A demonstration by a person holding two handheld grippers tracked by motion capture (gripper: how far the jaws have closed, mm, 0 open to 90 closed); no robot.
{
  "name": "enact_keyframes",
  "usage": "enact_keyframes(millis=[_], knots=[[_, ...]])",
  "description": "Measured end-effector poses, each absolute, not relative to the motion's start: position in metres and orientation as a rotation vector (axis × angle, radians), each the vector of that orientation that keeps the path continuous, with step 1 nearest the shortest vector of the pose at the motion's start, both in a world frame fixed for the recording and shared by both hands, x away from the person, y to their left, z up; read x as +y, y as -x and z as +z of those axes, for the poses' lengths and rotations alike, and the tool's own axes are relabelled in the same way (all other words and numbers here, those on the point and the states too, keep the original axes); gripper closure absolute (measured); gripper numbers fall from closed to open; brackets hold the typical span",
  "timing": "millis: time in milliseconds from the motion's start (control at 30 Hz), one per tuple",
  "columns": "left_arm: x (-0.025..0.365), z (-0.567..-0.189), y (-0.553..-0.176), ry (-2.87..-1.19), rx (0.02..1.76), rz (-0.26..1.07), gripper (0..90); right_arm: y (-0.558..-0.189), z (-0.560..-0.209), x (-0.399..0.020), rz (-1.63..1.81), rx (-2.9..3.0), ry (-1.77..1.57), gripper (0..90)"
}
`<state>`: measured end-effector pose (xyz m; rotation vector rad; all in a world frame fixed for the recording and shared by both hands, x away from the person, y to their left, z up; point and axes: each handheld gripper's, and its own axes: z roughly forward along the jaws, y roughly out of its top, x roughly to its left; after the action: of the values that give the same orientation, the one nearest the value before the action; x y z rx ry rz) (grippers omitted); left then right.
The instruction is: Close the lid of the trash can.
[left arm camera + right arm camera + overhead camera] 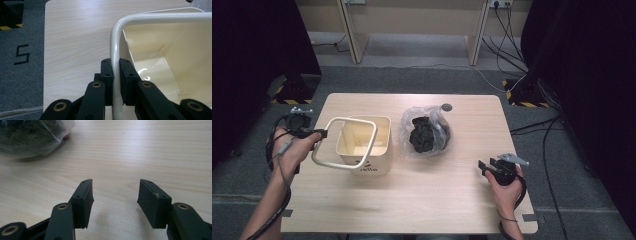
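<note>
A cream square bucket (pixel 367 147) stands on the wooden table (pixel 422 200) left of centre, its looped handle (pixel 323 150) swung out to the left. My left gripper (pixel 321 134) is shut on that handle; the left gripper view has the cream handle bar (pixel 115 50) pinched between the two black pads (pixel 108 72), with the bucket's bare inside (pixel 160 65) beyond. A clear plastic bag with a dark lump (pixel 426 132) lies right of the bucket. My right gripper (pixel 484 167) rests near the table's right front, open, nothing between its fingers (pixel 82 202), and the bag (pixel 32 135) lies far ahead at upper left.
A small dark round disc (pixel 446 107) sits at the table's far edge. Dark curtains flank both sides, with black stand bases on hazard tape (pixel 292 92) and cables (pixel 532 125) on the grey floor. A "5" mark (pixel 22 53) lies on the carpet beside the table's left edge.
</note>
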<state>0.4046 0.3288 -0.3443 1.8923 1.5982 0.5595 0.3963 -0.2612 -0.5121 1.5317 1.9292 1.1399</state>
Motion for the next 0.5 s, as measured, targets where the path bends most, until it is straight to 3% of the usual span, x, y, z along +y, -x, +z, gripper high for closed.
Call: enact_keyframes(millis=[500], knots=[[0.3224,-0.3484,-0.4142,-1.883,1.622,0.549,81.8,-0.3965,-0.5121,-0.2609,1.138,1.931,-1.534,45.9]])
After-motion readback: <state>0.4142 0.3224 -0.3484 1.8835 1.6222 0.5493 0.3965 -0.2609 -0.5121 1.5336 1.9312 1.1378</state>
